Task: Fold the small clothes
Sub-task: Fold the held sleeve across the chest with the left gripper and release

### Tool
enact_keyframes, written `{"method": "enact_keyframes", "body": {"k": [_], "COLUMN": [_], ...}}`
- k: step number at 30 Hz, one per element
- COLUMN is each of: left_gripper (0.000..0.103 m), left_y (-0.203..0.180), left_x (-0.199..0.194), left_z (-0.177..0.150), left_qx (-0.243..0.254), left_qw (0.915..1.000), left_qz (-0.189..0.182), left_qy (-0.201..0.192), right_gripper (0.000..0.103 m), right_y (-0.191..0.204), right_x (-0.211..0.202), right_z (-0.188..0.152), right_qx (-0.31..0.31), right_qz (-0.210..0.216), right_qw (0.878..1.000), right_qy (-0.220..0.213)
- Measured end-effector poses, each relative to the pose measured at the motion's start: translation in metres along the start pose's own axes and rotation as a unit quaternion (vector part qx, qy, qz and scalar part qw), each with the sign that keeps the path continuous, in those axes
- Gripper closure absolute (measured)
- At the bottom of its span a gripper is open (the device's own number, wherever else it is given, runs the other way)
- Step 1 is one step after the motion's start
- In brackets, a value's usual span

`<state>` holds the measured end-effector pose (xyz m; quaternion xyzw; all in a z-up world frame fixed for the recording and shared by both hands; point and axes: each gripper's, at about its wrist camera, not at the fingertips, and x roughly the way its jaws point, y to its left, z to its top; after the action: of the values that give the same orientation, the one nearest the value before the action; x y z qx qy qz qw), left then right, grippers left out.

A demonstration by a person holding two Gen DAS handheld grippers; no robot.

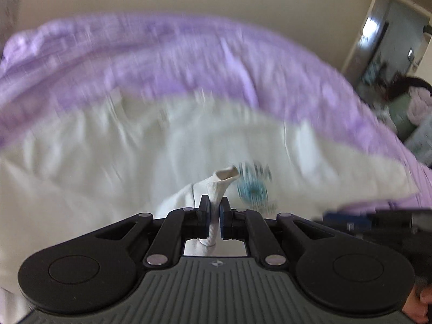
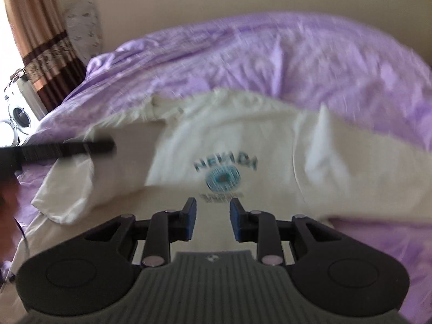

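Your left tool (image 1: 214,209) is pinched nearly closed on a ribbed white edge of the shirt (image 1: 220,181), most likely a cuff or sleeve end, with the cloth running up between the pads and flaring just past them. That grip looks meant to carry the sleeve across the body for a fold. Your right tool (image 2: 212,217) stands partly open with nothing between its pads, poised over the shirt's lower front, probably ready to pin or take a second edge.

The white shirt (image 2: 229,145) lies spread on the bed, over the purple bedsheet (image 2: 297,62). Its front faces up, with a blue-green round print (image 2: 222,178) and lettering above it, too blurred to read surely. One sleeve is bunched at the left of the right wrist view, the fabric rumpled, so the fold is only starting.
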<state>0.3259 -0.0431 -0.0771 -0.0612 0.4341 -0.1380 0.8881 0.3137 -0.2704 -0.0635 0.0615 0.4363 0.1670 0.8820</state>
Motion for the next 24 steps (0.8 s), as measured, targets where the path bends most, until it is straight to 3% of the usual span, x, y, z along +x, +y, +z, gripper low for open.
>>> {"method": "enact_keyframes", "body": {"k": [2, 4, 7, 10, 15, 19, 22, 24], "left_gripper": [0.089, 0.07, 0.053, 0.048, 0.048, 0.048, 0.048, 0.048], "left_y": [0.008, 0.01, 0.019, 0.034, 0.073, 0.125, 0.162, 0.185], "left_x": [0.009, 0.009, -0.007, -0.029, -0.07, -0.098, -0.117, -0.127], "left_z": [-0.004, -0.01, -0.008, -0.001, 0.006, 0.008, 0.004, 0.0], "left_qx": [-0.011, -0.011, -0.01, -0.004, 0.016, -0.018, -0.049, -0.069], "left_qw": [0.9991, 0.9978, 0.9951, 0.9927, 0.9995, 0.9987, 0.995, 0.9911], "left_qz": [-0.029, -0.051, -0.088, -0.114, -0.027, 0.046, 0.085, 0.112], "left_qy": [0.029, 0.04, 0.044, 0.037, -0.001, -0.014, -0.021, -0.026], "right_gripper": [0.079, 0.078, 0.076, 0.065, 0.058, 0.059, 0.064, 0.079], "right_y": [-0.008, -0.014, -0.019, -0.021, -0.012, -0.01, -0.008, -0.006], "right_x": [0.011, 0.02, 0.03, 0.037, 0.05, 0.076, 0.099, 0.109], "right_z": [-0.004, -0.006, -0.006, -0.001, 0.007, 0.004, 0.003, 0.002], "right_qx": [0.014, 0.03, 0.065, 0.115, 0.16, 0.193, 0.205, 0.214], "right_qz": [0.002, 0.005, 0.026, 0.063, 0.091, 0.103, 0.1, 0.108], "right_qw": [1.0, 0.999, 0.997, 0.99, 0.98, 0.97, 0.966, 0.962], "right_qy": [0.014, 0.027, 0.042, 0.056, 0.079, 0.106, 0.122, 0.127]}}
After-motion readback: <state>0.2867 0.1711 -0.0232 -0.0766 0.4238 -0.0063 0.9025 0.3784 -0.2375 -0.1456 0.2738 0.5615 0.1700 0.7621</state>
